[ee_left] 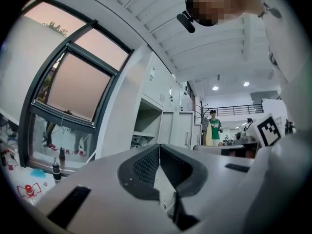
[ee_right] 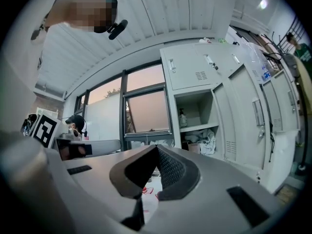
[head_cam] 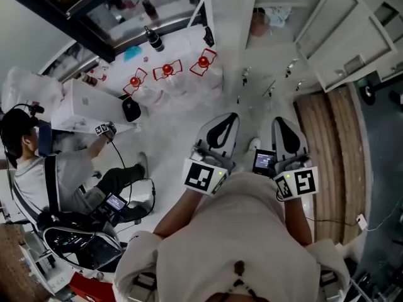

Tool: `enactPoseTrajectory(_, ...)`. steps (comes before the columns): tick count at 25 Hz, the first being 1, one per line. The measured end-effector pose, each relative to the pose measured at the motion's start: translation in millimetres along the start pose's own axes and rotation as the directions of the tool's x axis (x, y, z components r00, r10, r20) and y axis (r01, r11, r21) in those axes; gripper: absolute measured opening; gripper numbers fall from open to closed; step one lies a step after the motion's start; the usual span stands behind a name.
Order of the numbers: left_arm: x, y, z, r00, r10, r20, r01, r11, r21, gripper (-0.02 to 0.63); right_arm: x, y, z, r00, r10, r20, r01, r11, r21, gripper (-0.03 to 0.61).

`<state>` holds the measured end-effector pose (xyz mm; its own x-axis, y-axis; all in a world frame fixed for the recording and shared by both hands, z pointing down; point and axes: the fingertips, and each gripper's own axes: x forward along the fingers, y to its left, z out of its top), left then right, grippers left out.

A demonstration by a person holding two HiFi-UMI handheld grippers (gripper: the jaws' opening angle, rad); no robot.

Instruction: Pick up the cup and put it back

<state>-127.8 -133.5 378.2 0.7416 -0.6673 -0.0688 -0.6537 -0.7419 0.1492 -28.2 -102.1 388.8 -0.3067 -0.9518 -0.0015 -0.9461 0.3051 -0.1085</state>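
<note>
No cup can be made out in any view. Both grippers are held level in front of the person, side by side over a pale floor. My left gripper (head_cam: 230, 117) is shut, its dark pads meeting at the tip with nothing between them (ee_left: 158, 148). My right gripper (head_cam: 281, 121) is likewise shut and empty (ee_right: 156, 148). Each carries a cube with square markers, the left one (head_cam: 203, 176) and the right one (head_cam: 298, 182). Ahead of the right gripper stands an open locker (ee_right: 197, 128) with a small bottle (ee_right: 182, 117) on its shelf.
White lockers (head_cam: 343, 27) line the right side. A window (ee_right: 146, 112) and a sill with a dark bottle (head_cam: 154, 40) and red-marked items (head_cam: 167, 70) lie ahead. A seated person (head_cam: 60, 172) with gear is at the left. A person in green (ee_left: 213, 128) stands far off.
</note>
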Motion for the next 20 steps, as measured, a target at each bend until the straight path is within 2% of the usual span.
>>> enactPoseTrajectory(10, -45.5, -43.4, -13.5, 0.995, -0.1, -0.03, 0.099, 0.995, -0.034, 0.009, -72.5, 28.7, 2.6, 0.993, -0.116, -0.002, 0.116, 0.993, 0.006, 0.025)
enactPoseTrajectory(14, -55.6, -62.7, -14.9, 0.995, -0.1, -0.028, 0.099, 0.995, -0.031, 0.009, -94.1, 34.2, 2.0, 0.995, -0.104, -0.008, 0.104, 0.995, 0.007, 0.025)
enactPoseTrajectory(20, -71.8, -91.1, -18.5, 0.997, -0.067, -0.025, 0.067, 0.998, -0.011, 0.009, -124.9, 43.4, -1.2, 0.999, -0.041, -0.007, 0.041, 0.999, 0.002, 0.025)
